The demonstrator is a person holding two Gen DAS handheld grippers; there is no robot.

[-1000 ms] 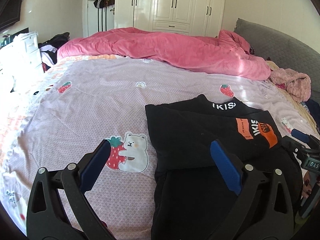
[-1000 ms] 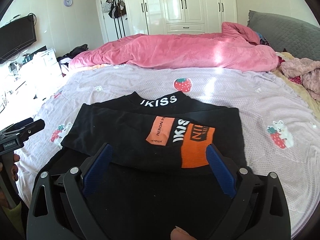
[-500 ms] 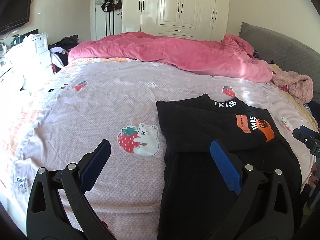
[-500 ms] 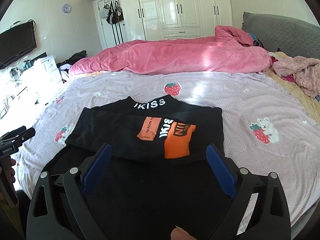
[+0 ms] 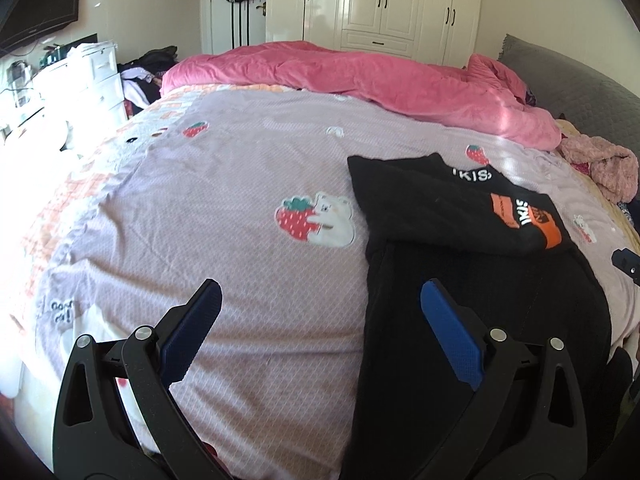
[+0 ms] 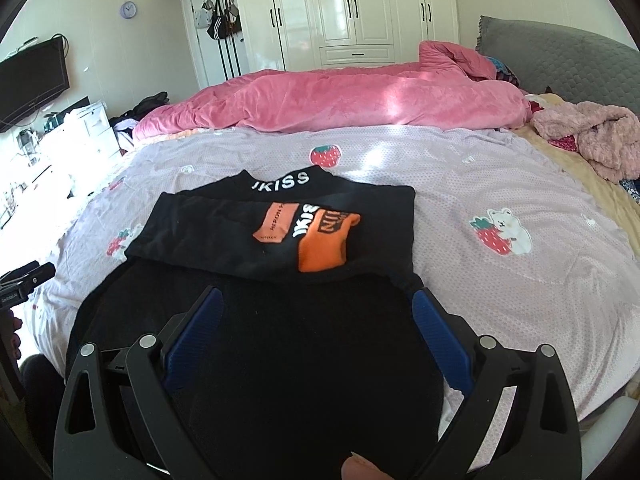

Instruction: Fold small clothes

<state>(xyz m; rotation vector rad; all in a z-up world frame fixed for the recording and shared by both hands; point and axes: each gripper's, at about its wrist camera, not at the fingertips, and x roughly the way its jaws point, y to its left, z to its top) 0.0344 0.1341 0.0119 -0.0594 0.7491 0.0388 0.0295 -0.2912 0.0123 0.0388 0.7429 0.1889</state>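
Note:
A black garment (image 6: 280,320) with white "IKISS" lettering and orange patches lies partly folded on the lilac bedsheet (image 6: 500,280); its top part is laid over the lower part. In the left wrist view the same black garment (image 5: 460,272) sits at the right. My left gripper (image 5: 320,292) hovers open above the sheet at the garment's left edge, holding nothing. My right gripper (image 6: 316,296) hangs open above the garment's lower half, empty. The other gripper's tip shows at each view's edge.
A pink duvet (image 6: 340,100) is heaped across the far side of the bed. A fuzzy pink garment (image 6: 592,140) lies at the right by the grey headboard (image 6: 560,60). White drawers (image 5: 80,80) stand left of the bed, wardrobes behind.
Both grippers have drawn back and up from the garment, which looks smaller and farther now. The left view has swung left, showing more bare sheet. Both stay open.

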